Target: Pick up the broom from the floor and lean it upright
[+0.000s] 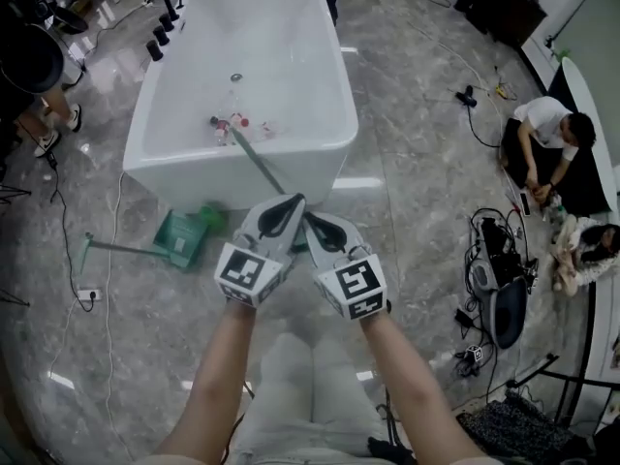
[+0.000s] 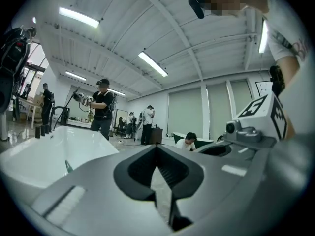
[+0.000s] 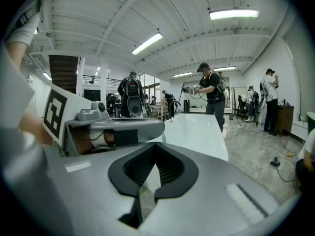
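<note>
Broom first: its thin green handle slants from the gripper tips away to the far left, and the far end shows over the near rim of the tub. The head of the broom is not in sight; it may sit under the grippers, I can't tell.

Right gripper is at the near end of that handle. In its own view the jaws are drawn together, with a green sliver of handle in the gap, so I read that as clenched on the broom. Left gripper sits just beside it, tips almost touching the right one's. Its jaws are together too, with only floor showing through the gap and the handle off to its left. So it is closed, with no sign it is gripping the broom.

Further out, a green pan with its own long handle lies on the floor, left of the grippers and just beside the tub wall. Two people sit well off to the right.

The step in hand looks like the pick-up: the grip is made and both grippers are held up in front of the person. Leaning is not yet done. Next, I'd say, the handle has to swing up until it stands, head down on the floor, top resting on a support. The tub's side is the nearest candidate. That polished floor looks slick, so the foot could slide out.
</note>
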Motion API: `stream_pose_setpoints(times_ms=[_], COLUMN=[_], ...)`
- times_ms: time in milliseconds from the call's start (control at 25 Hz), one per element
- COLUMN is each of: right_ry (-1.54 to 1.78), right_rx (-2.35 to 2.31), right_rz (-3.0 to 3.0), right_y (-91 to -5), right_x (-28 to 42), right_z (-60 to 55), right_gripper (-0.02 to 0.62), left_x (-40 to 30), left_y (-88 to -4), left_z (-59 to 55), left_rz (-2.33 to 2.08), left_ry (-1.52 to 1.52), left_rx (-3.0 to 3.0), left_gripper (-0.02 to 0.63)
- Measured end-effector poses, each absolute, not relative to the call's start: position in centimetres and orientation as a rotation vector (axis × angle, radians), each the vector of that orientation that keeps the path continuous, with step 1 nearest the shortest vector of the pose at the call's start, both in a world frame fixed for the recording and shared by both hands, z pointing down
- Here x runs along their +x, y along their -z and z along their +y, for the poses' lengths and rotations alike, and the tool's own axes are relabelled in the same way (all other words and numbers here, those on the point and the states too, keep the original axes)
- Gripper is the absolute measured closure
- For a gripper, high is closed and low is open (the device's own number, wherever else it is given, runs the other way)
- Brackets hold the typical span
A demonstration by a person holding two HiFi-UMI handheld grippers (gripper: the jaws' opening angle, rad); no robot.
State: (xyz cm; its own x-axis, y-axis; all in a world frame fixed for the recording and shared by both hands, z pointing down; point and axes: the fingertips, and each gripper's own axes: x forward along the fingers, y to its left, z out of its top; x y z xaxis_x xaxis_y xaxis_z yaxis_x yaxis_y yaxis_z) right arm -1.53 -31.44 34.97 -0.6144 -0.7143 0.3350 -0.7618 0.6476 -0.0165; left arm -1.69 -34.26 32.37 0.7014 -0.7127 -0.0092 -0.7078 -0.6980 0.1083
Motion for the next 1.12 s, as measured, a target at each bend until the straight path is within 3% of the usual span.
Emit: stream_pose_setpoints(times_ms=[280,600,1120], right_ry=[-0.122,0.017,0.051], right_rx=[1.292,1.388,1.492], right_rz=[-2.604,-2.669,-2.678], right_y=[-22.3,-13.6,-10.0], right_x=[0.6,2.7,6.7], right_z=[-29.0,-24.8,-21.2], right_gripper=[0.594,0.594,0.595], left_x=[-1.2,0.5,4.2], left_y=[-20.6,-12.1,-9.1], left_z=[-31.5,-27.4,-22.4], left_rz=[-1.168,-1.153,-1.095], left_ry=[0.054,0.135,0.181], left_rx=[2.89,2.988,3.038], left_gripper=[0.606,0.606,0.606])
